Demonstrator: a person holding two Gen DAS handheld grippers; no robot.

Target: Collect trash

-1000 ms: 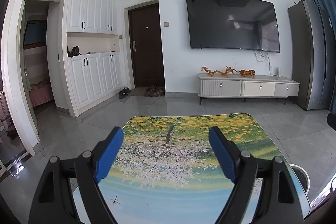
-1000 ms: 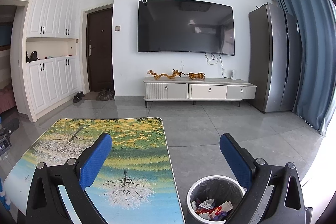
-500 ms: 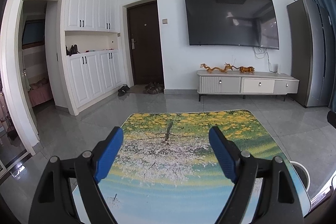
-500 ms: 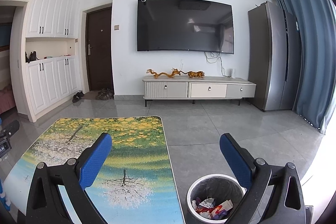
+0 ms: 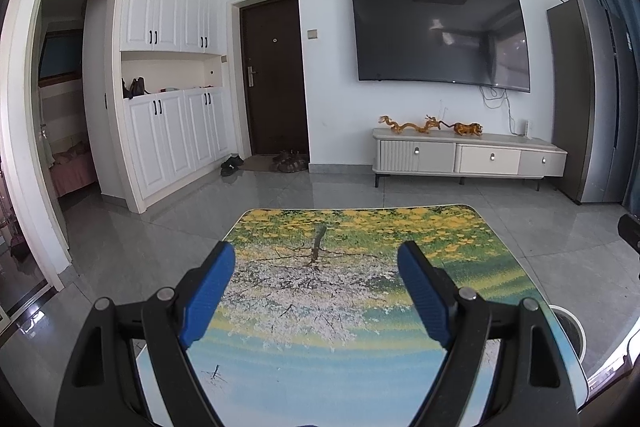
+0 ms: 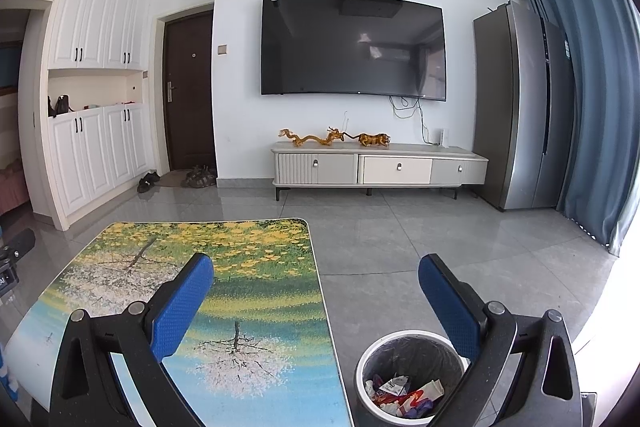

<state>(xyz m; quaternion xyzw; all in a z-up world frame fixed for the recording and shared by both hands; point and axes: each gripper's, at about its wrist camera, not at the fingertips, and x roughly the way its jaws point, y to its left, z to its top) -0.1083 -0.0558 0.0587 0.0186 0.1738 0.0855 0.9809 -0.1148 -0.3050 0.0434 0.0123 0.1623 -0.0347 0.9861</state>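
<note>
A white round trash bin (image 6: 412, 375) with a dark liner stands on the floor right of the table, holding several crumpled wrappers (image 6: 404, 393). Its rim (image 5: 570, 323) peeks in at the lower right of the left wrist view. My right gripper (image 6: 316, 277) is open and empty, held above the table's right edge and the bin. My left gripper (image 5: 316, 263) is open and empty too, above the middle of the table (image 5: 352, 307), whose top bears a printed tree-and-lake picture. No loose trash shows on the tabletop.
Grey tiled floor (image 6: 440, 247) spreads beyond the table. A white TV cabinet (image 6: 380, 167) with gold figurines sits under a wall TV (image 6: 352, 47). A fridge (image 6: 520, 107) and blue curtains (image 6: 592, 107) are at right; white cupboards (image 5: 172, 87), a dark door (image 5: 276, 87) and shoes (image 5: 232, 163) at left.
Both views have tilted or sunk slightly, so the room sits a bit higher in frame. Both grippers stay open and empty.
</note>
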